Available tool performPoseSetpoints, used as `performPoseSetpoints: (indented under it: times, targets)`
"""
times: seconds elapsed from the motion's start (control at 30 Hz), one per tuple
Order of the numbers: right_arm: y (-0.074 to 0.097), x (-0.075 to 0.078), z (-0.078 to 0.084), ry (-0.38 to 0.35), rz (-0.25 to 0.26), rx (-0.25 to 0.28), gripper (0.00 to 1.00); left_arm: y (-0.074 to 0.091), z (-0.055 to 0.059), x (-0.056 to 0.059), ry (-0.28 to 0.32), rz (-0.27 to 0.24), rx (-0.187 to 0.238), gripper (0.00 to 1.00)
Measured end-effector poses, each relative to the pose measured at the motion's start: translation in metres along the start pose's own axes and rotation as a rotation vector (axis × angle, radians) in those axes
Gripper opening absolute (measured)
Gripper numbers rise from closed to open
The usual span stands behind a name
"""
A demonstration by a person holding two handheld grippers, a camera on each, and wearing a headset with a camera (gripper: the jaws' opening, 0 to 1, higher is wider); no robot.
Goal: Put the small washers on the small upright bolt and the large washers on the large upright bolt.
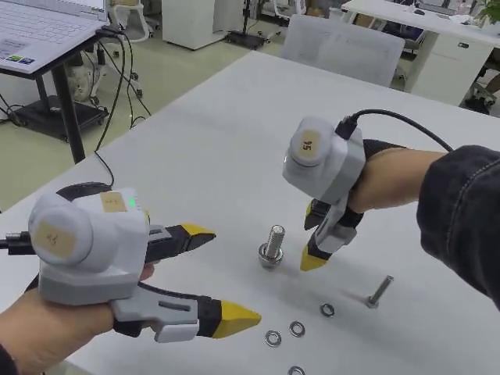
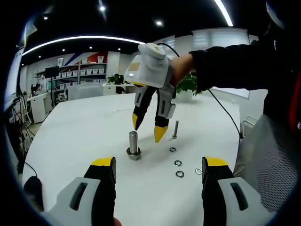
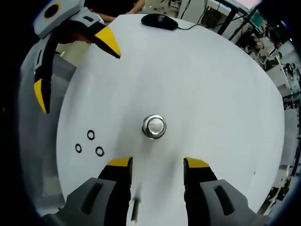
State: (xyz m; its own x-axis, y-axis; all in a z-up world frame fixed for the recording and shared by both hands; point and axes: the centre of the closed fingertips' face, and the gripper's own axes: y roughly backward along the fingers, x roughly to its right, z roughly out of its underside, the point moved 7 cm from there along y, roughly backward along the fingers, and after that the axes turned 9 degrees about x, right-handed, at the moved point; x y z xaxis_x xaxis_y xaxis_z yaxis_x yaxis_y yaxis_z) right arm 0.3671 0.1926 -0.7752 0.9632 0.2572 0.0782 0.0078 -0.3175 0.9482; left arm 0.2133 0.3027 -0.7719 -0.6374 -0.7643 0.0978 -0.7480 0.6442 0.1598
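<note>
The large bolt (image 1: 272, 244) stands upright on the white table (image 1: 219, 148); from above its top (image 3: 154, 126) sits just ahead of my right gripper (image 3: 157, 163), which is open and empty. In the head view the right gripper (image 1: 311, 238) hangs just right of the bolt, tips down. The small bolt (image 1: 380, 291) stands further right. Several small washers (image 1: 297, 329) lie loose on the table in front of the bolts. My left gripper (image 1: 223, 275) is open and empty, low at the near left, facing the large bolt (image 2: 133, 145) and the washers (image 2: 178, 163).
A black mouse (image 3: 160, 21) with its cable lies on the table behind the left gripper. A laptop (image 1: 39, 31) sits on a side desk at the far left. A grey chair (image 1: 344, 47) stands beyond the table's far edge.
</note>
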Motion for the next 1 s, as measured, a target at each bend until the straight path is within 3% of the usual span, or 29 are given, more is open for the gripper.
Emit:
performPoseSetpoints:
  times: [0.47, 1.0]
  targets:
    - [0.011, -0.013, 0.019, -0.03, 0.014, -0.002, 0.45, -0.002, -0.005, 0.005, -0.016, 0.025, 0.001, 0.74]
    - [0.016, -0.04, 0.03, -0.038, 0.015, -0.004, 0.45, -0.002, -0.01, 0.01, -0.034, 0.043, 0.004, 0.74]
